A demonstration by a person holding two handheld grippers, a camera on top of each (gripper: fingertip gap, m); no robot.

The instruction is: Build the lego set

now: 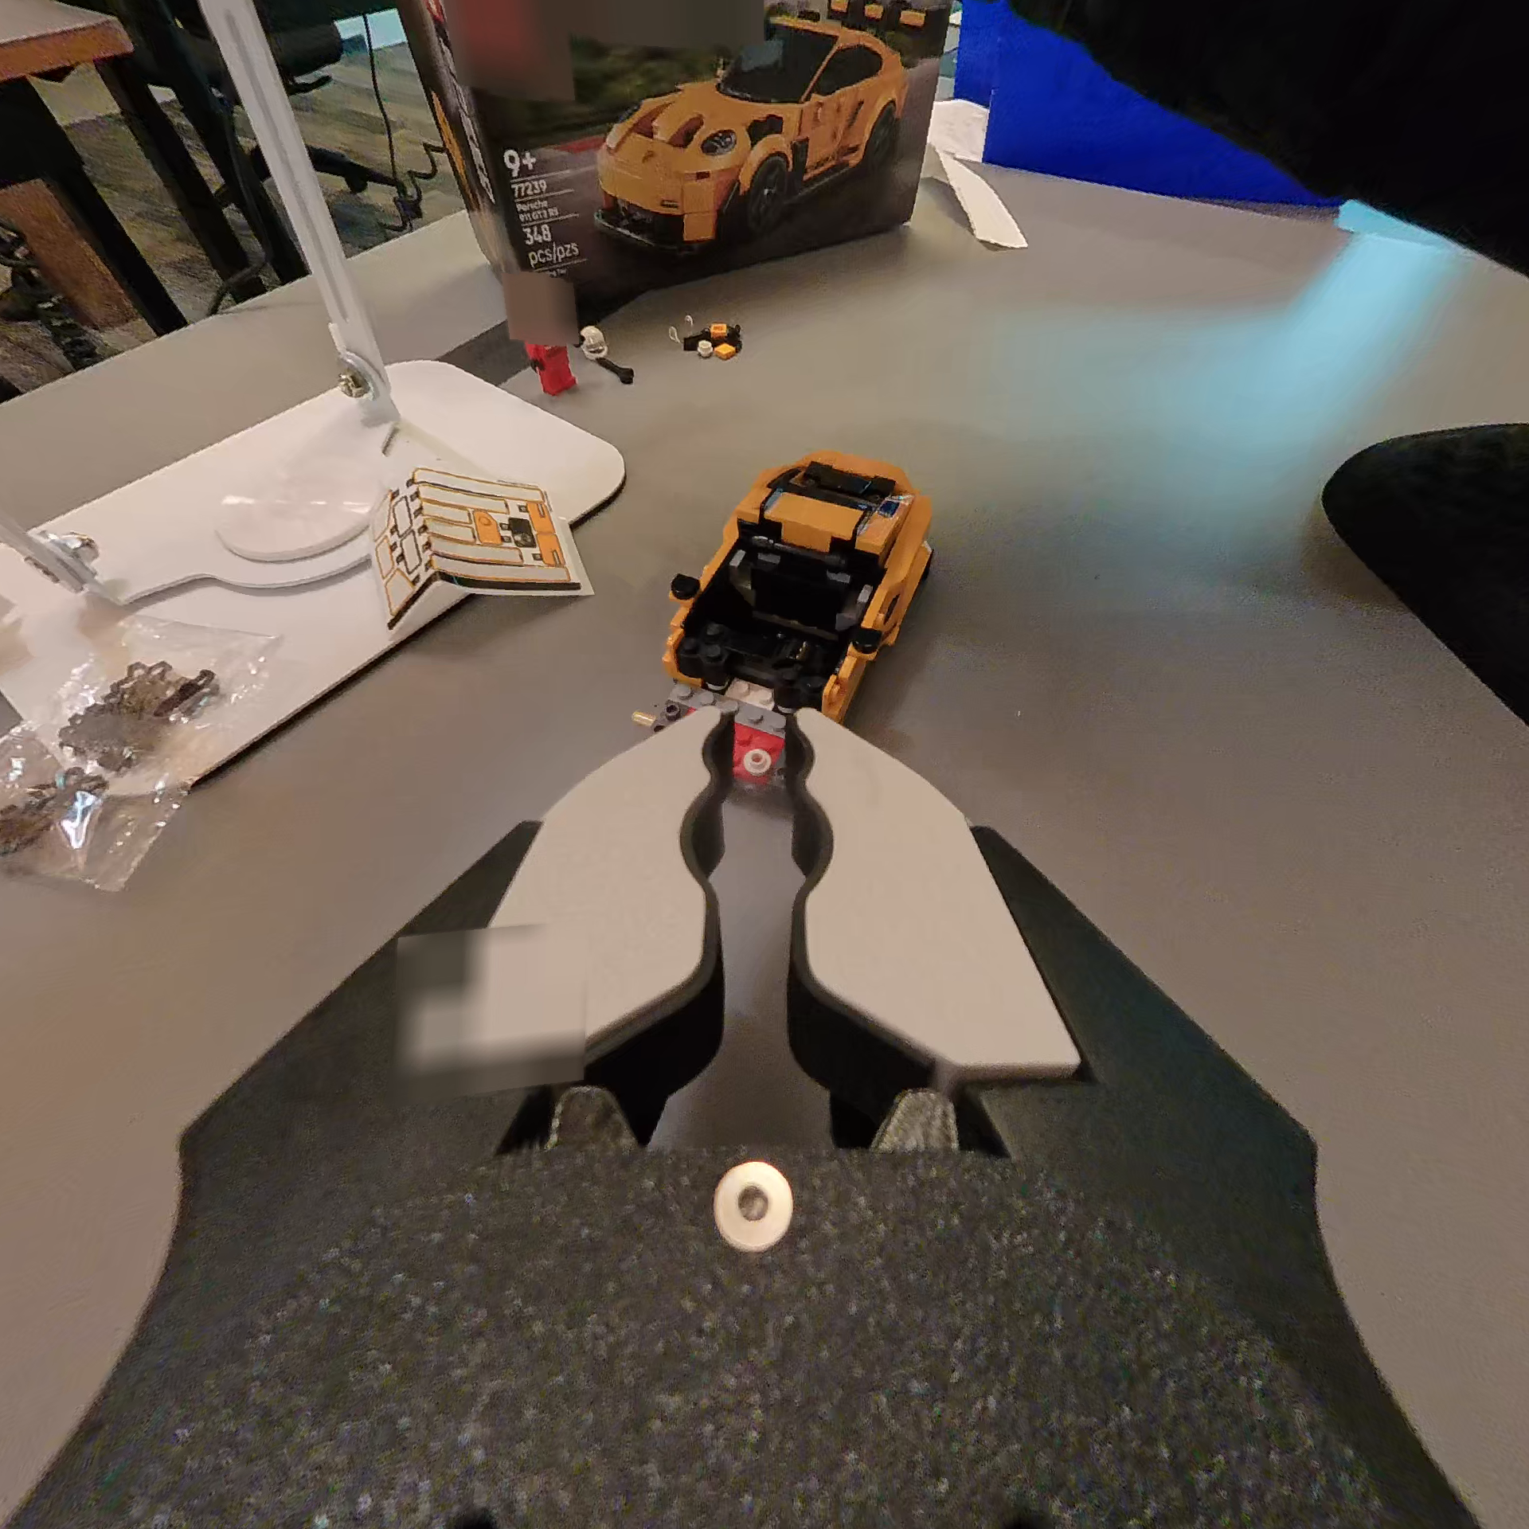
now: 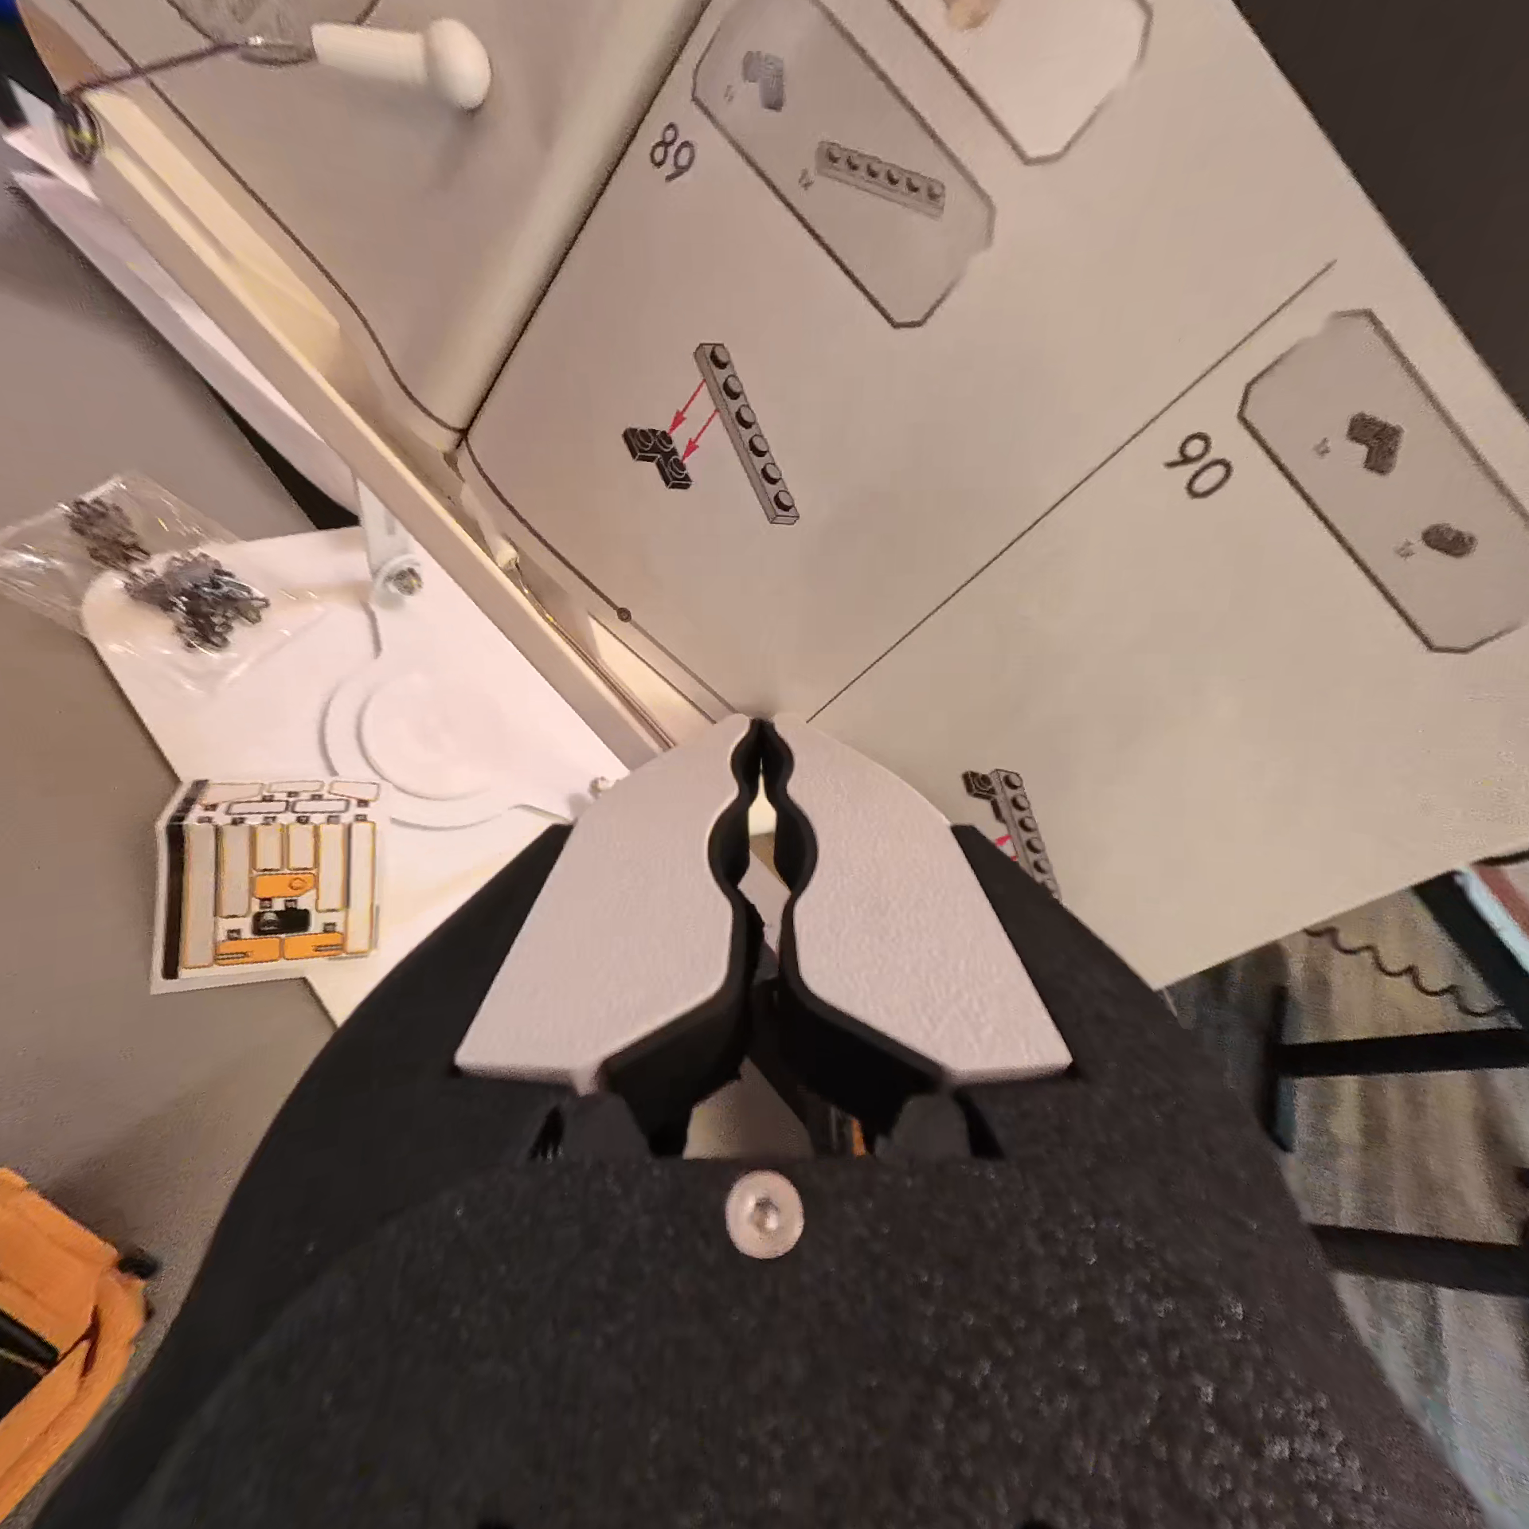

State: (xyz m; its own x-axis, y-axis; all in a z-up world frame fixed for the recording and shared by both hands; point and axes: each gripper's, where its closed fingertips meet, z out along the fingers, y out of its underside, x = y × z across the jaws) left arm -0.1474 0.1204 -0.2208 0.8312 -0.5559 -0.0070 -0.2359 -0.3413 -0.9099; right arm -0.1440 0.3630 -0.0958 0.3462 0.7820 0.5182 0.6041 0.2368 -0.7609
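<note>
Lego car (image 1: 798,587), orange and half built, sits mid-table on the grey table (image 1: 1117,745) with plenty of bare room to its right. Left gripper (image 1: 754,728) has its fingers a little apart at the car's near end, around a red brick (image 1: 757,757); can't tell if they're actually pinching it. Sticker sheet (image 1: 476,534) and white stand base (image 1: 331,496) crowd the left, set box (image 1: 703,141) stands behind. Right gripper (image 2: 759,732) is pinched together, tips against the instruction booklet (image 2: 910,496) page. Parts bag (image 2: 149,563) lies nearby.

Both wrist views near sticker sheet (image 1: 480,538).
</note>
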